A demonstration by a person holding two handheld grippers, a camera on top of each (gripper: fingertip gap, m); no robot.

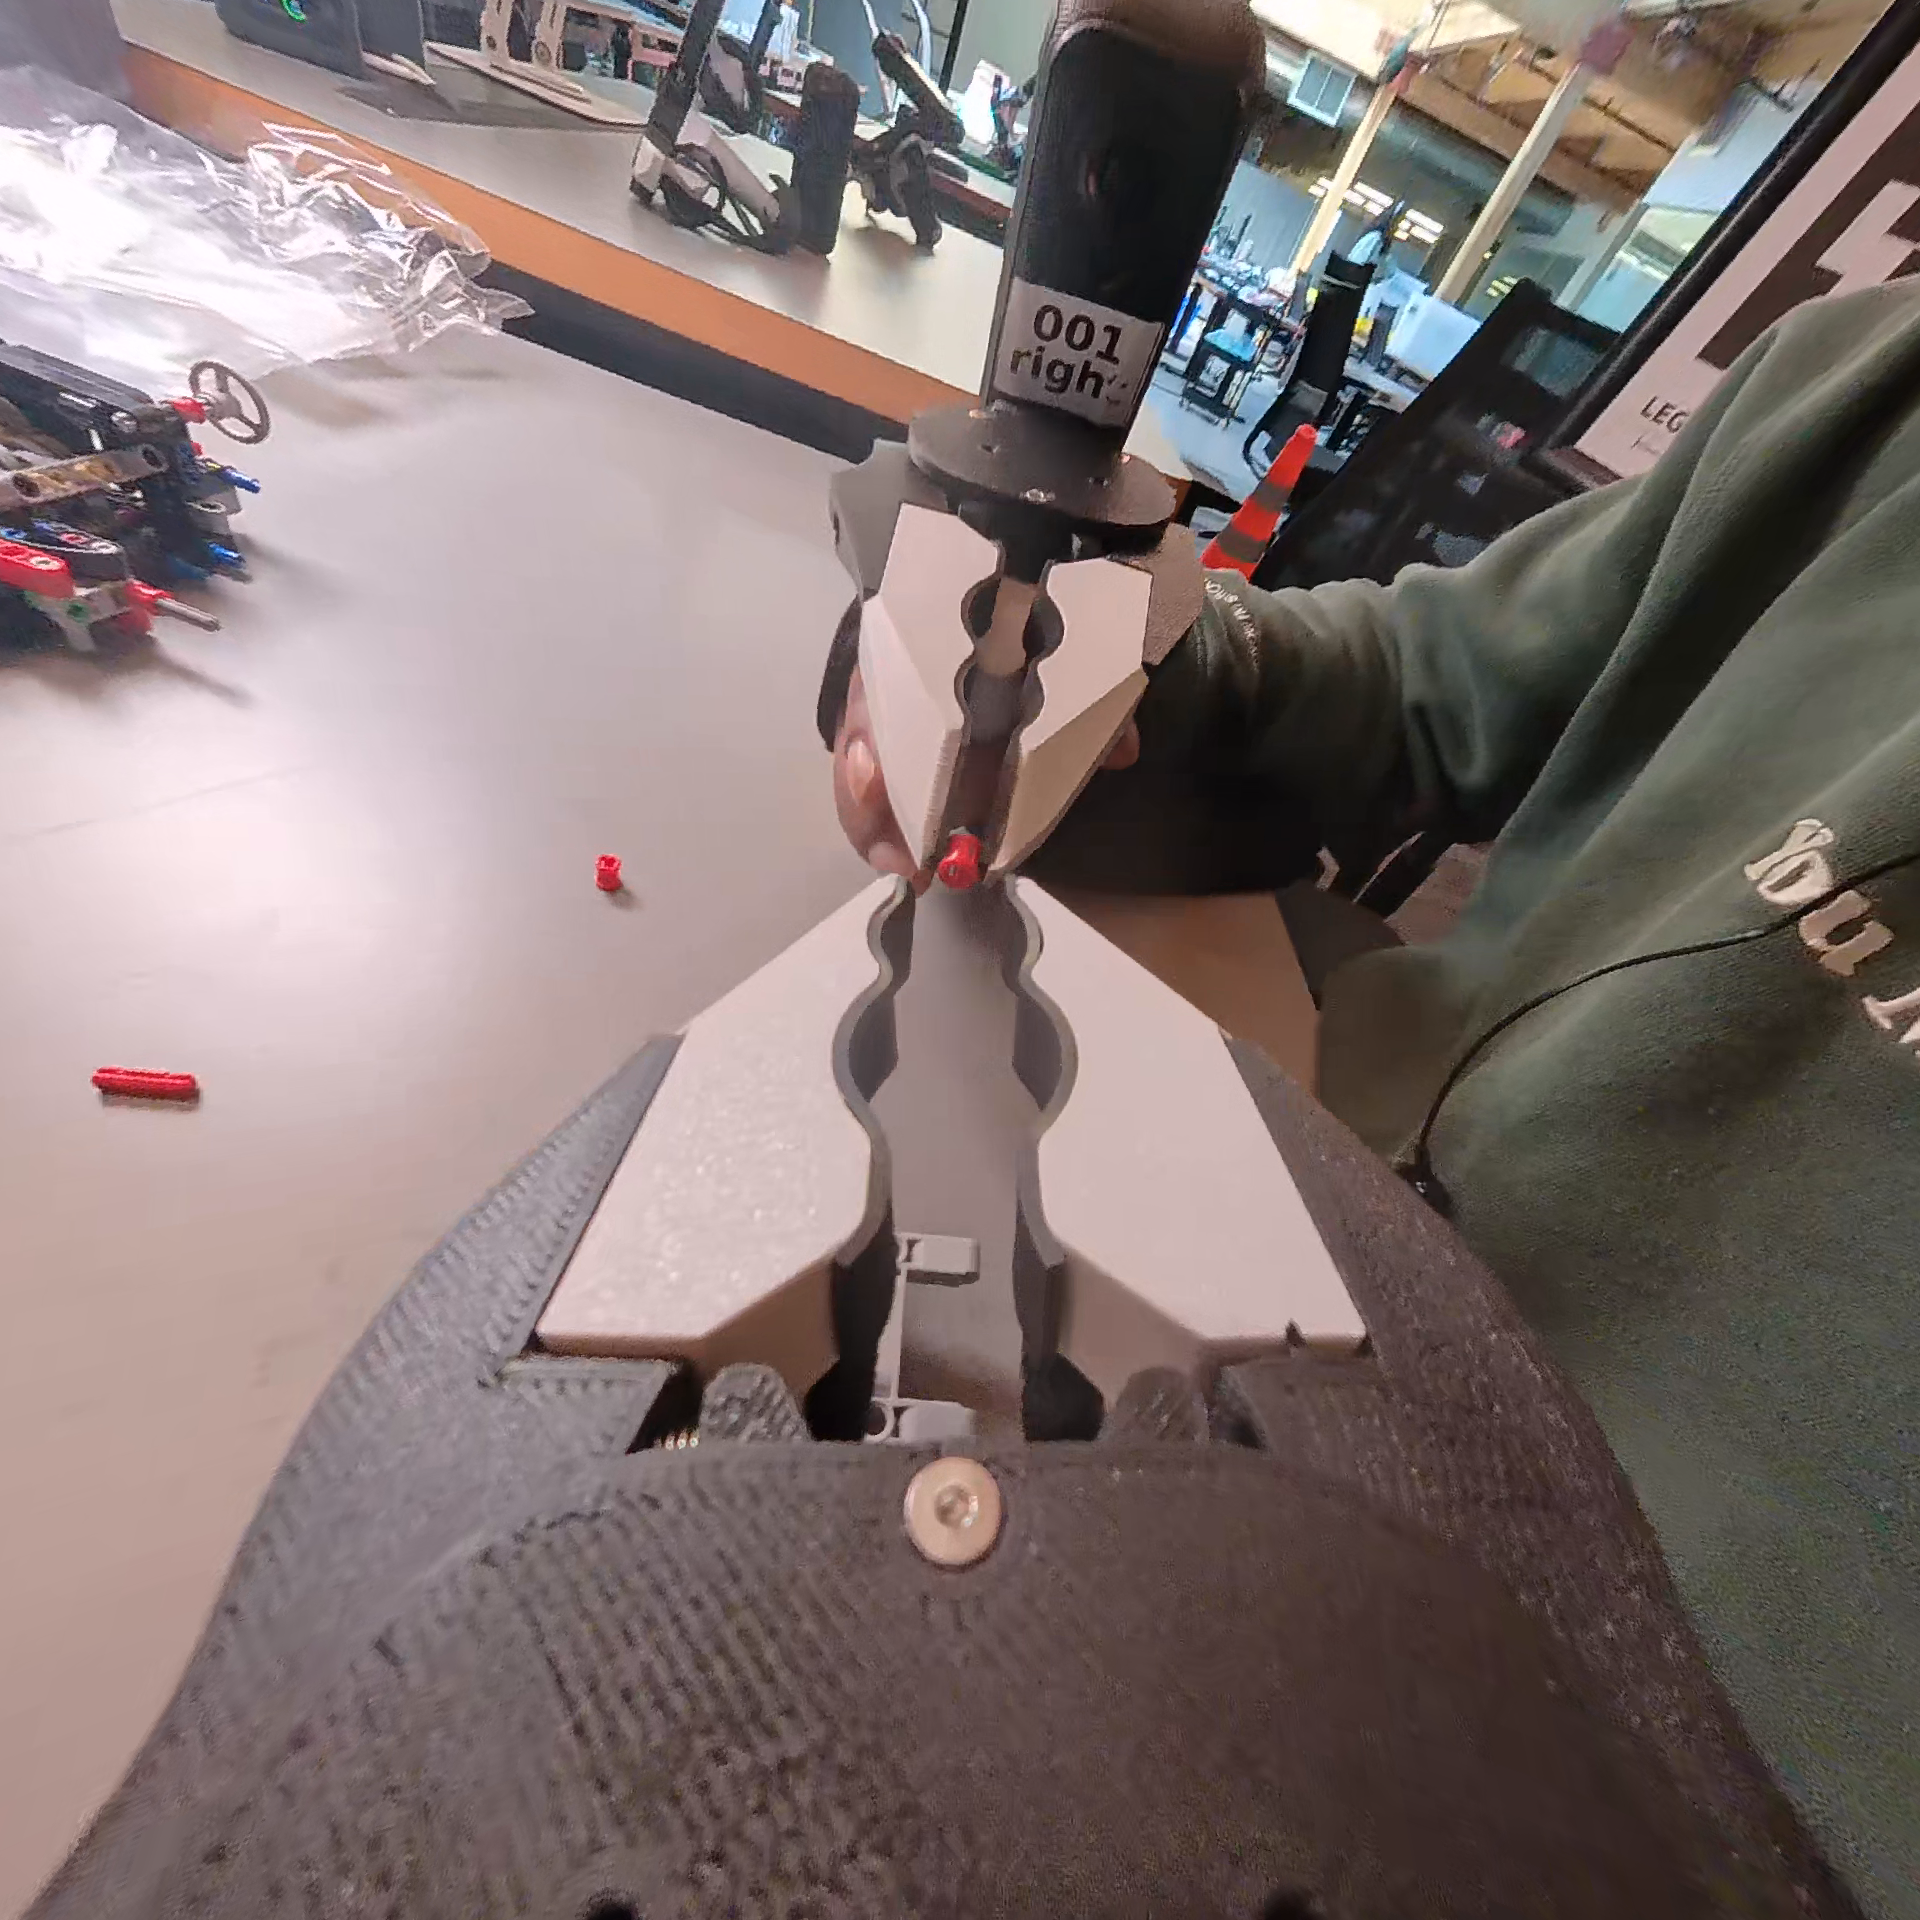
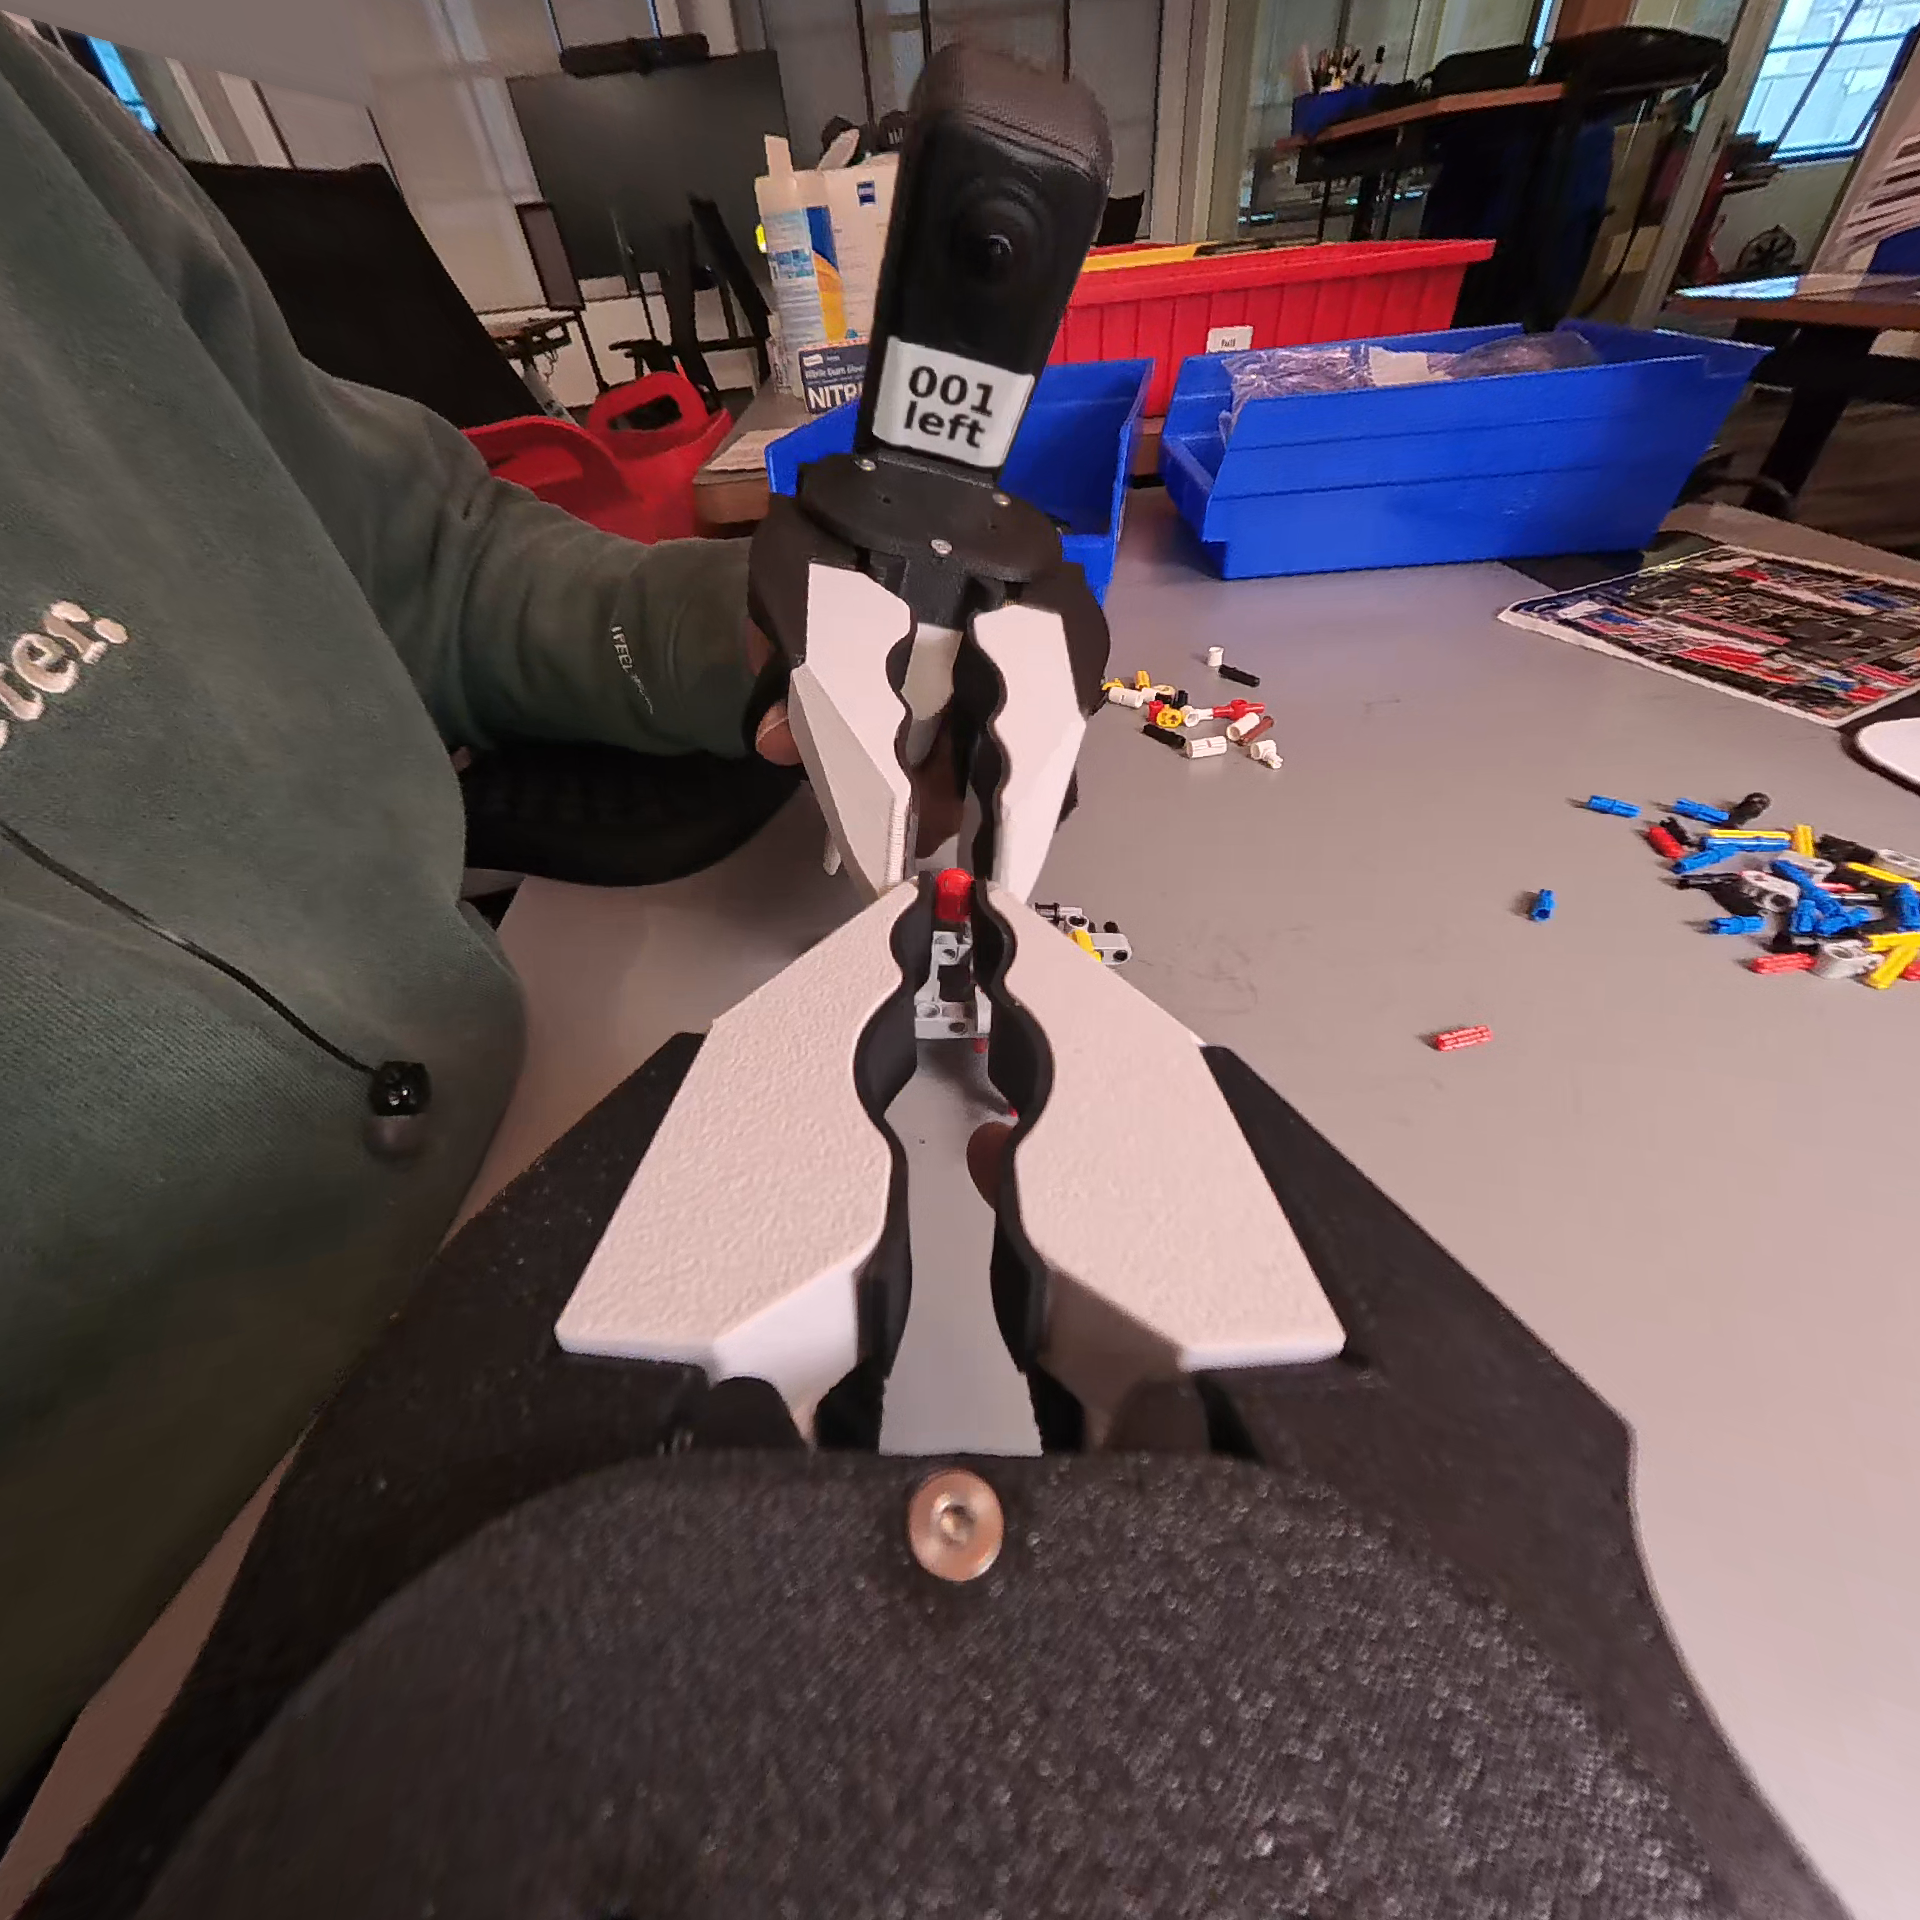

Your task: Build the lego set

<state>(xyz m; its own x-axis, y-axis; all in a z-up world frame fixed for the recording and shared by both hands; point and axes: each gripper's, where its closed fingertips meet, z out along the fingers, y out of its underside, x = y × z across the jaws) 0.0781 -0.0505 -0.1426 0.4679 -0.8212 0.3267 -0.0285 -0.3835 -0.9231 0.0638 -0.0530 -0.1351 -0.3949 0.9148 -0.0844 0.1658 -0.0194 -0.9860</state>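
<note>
The right gripper [image 2: 951, 888] pinches a red pin [image 2: 952, 891] tip to tip against the left gripper [image 1: 951, 894], whose grasp I cannot tell; 2 loose red pieces [image 1: 145, 1083] lie left.

Far off beyond your claw tips, blue bins [image 2: 1455, 468] stand on the grey table [image 2: 1351, 1195], a red bin [image 2: 1268, 296] behind them. Past the tips to your left, crumpled clear plastic [image 1: 208, 229] lies on the tabletop. An orange cone [image 1: 1273, 499] stands off behind your claw.
</note>
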